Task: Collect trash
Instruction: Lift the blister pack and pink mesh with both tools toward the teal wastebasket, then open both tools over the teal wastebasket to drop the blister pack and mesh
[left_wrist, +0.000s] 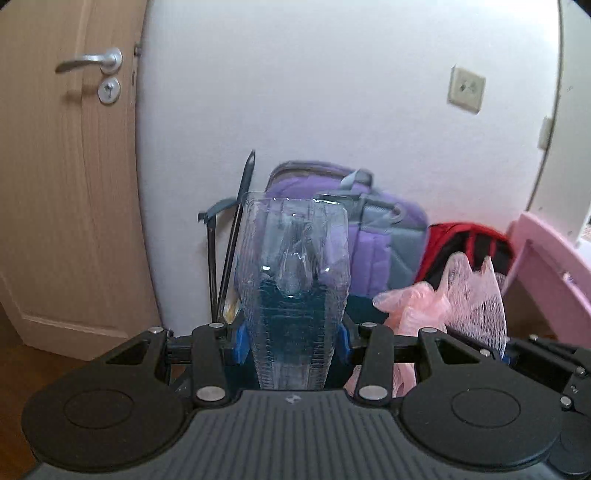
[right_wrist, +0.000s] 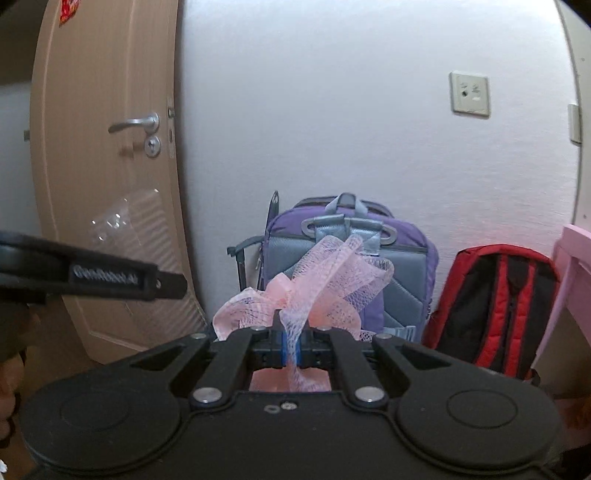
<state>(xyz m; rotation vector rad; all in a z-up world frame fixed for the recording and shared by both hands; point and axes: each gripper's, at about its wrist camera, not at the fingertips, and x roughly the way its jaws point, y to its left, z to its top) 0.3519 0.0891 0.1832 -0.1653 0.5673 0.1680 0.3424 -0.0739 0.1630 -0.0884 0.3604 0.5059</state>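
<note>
My left gripper (left_wrist: 292, 338) is shut on a clear, crushed plastic bottle (left_wrist: 293, 273) that sticks out forward between the blue pads. My right gripper (right_wrist: 293, 347) is shut on a pink mesh net (right_wrist: 325, 284), with a pink plastic bag bunched with it. The net and bag also show at the right of the left wrist view (left_wrist: 476, 295). The bottle (right_wrist: 125, 218) and the left gripper body (right_wrist: 92, 273) show at the left of the right wrist view. Both grippers are held up in the air, side by side.
A white wall lies ahead with a socket plate (right_wrist: 470, 94). A wooden door (left_wrist: 55, 184) stands at left. A purple backpack (right_wrist: 369, 258), a red and black backpack (right_wrist: 495, 302) and a dark folded frame (left_wrist: 229, 236) lean on the wall. Pink furniture (left_wrist: 546, 258) stands at right.
</note>
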